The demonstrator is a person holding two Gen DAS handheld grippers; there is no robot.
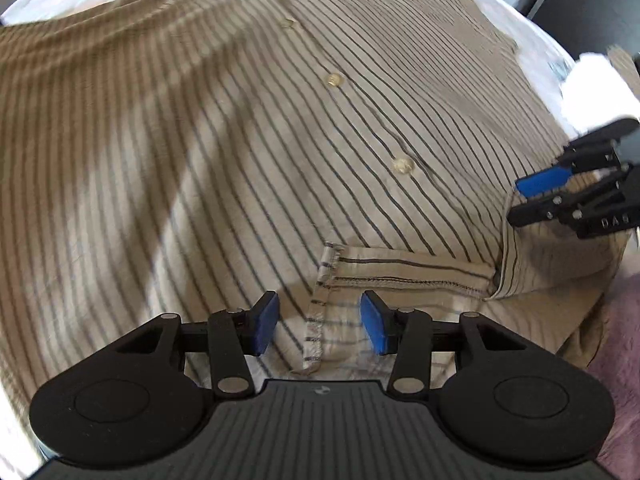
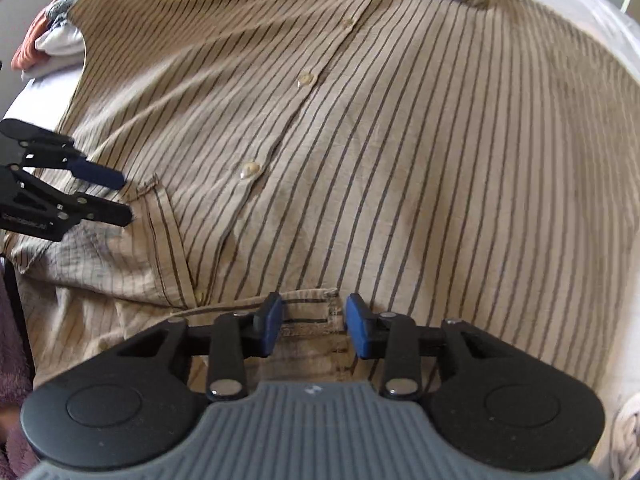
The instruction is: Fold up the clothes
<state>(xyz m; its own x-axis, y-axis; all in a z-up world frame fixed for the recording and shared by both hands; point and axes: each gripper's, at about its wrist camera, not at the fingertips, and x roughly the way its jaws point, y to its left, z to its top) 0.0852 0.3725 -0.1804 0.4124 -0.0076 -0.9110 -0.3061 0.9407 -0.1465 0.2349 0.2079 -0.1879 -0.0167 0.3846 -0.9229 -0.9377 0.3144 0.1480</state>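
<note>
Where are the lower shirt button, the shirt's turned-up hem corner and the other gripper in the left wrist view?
lower shirt button [image 1: 403, 165], left wrist view, button face.
turned-up hem corner [image 1: 330, 257], left wrist view, stitched corner edge.
right gripper [image 1: 527, 198], left wrist view, between its fingertips.

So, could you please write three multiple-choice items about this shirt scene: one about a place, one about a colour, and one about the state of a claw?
1. Where does the folded-up cuff lie in the left wrist view?
A. On the collar
B. Near the shirt's lower part, just ahead of the left claw
C. Off the shirt, on the white sheet

2. What colour are the claw pads?
A. Blue
B. Red
C. Green

3. What state is the right claw in?
A. Shut on the collar
B. Shut on a button
C. Open, pads not pressing the cloth

Answers:
1 B: the stitched cuff on the striped shirt lies right in front of the left claw.
2 A: the pads are plainly blue in both views.
3 C: the right claw shows a clear gap, with the cloth lying loose between the pads.
</note>
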